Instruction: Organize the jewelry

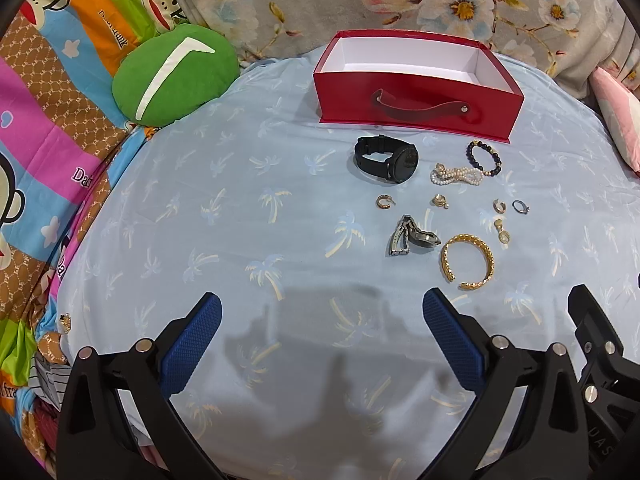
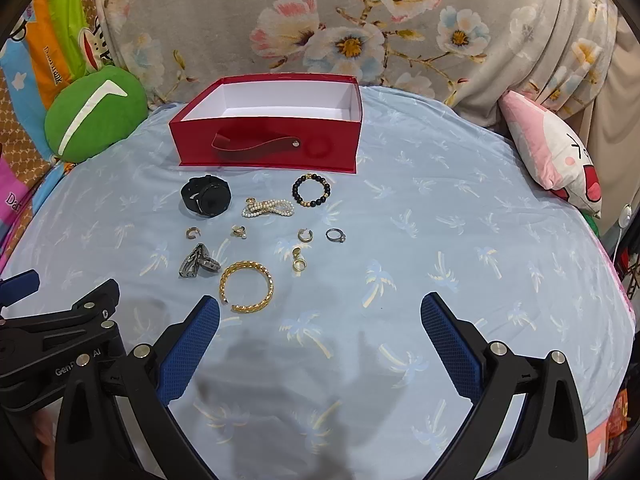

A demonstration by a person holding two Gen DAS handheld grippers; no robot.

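Note:
A red box (image 1: 416, 96) (image 2: 266, 142) with a white, empty inside stands open at the far side of a pale blue sheet. In front of it lie a black watch (image 1: 387, 158) (image 2: 207, 195), a pearl strand (image 1: 456, 174) (image 2: 268, 207), a dark bead bracelet (image 1: 484, 158) (image 2: 312, 190), a gold bangle (image 1: 467, 261) (image 2: 247, 286), a grey metal clasp piece (image 1: 412, 236) (image 2: 199, 266) and several small rings and earrings. My left gripper (image 1: 322, 308) hovers open near the jewelry, nothing between its blue pads. My right gripper (image 2: 320, 308) is open too, the bangle just beyond its left fingertip.
A green round cushion (image 1: 174, 76) (image 2: 96, 114) lies left of the box. A pink and white pillow (image 2: 552, 148) rests at the right. Floral fabric (image 2: 360, 20) rises behind the box. Cartoon-print bedding (image 1: 48, 120) runs along the left edge.

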